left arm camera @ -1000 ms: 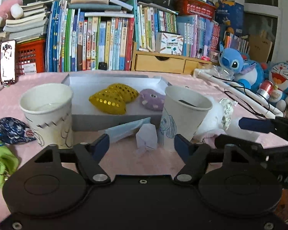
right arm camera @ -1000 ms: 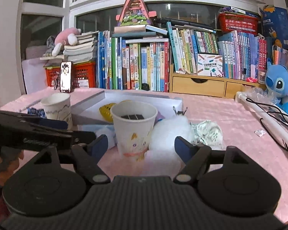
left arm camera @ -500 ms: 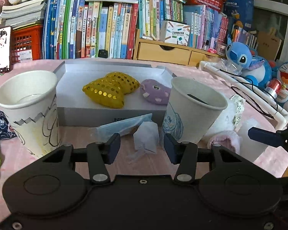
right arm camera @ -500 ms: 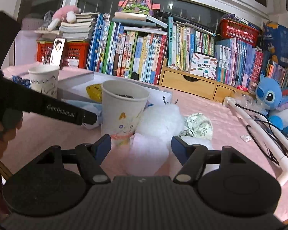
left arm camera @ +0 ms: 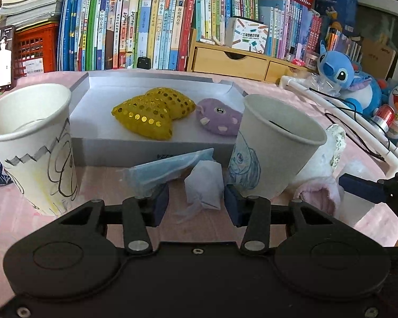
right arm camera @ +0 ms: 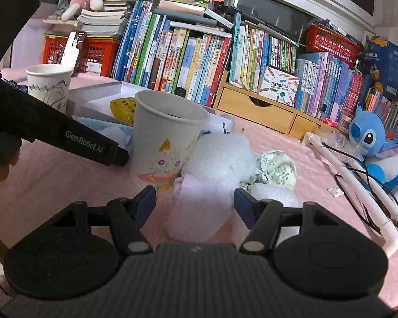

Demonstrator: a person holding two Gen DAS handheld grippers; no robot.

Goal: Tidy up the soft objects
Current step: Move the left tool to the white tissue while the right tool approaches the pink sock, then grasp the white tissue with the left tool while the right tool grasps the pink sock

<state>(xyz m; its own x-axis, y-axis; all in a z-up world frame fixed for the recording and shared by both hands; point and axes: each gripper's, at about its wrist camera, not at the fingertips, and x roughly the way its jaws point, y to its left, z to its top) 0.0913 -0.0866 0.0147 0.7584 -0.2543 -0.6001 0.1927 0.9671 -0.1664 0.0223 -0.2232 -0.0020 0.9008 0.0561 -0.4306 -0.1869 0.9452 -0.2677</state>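
Observation:
My left gripper (left arm camera: 196,202) is open around a small crumpled white tissue pouch (left arm camera: 204,185) on the pink tablecloth, with a folded blue face mask (left arm camera: 167,168) over its left finger. Beyond lies a grey tray (left arm camera: 151,153) holding a yellow sequin pouch (left arm camera: 151,114) and a purple plush (left arm camera: 220,119). My right gripper (right arm camera: 195,202) is open around a pale pink fluffy sock (right arm camera: 201,204), with a white fluffy ball (right arm camera: 220,156) behind it. The left gripper's finger (right arm camera: 66,135) crosses the right wrist view.
Two drawn-on paper cups stand by the tray, one on the left (left arm camera: 34,145), one on the right (left arm camera: 276,145). A floral cloth (right arm camera: 277,169), a white pipe frame with cables (right arm camera: 353,182), Stitch plush (right arm camera: 376,145) and a book wall (left arm camera: 146,26) surround.
Both grippers moved forward and lower toward the table. The left jaws narrowed around the white tissue pouch; the right jaws now straddle the pink sock.

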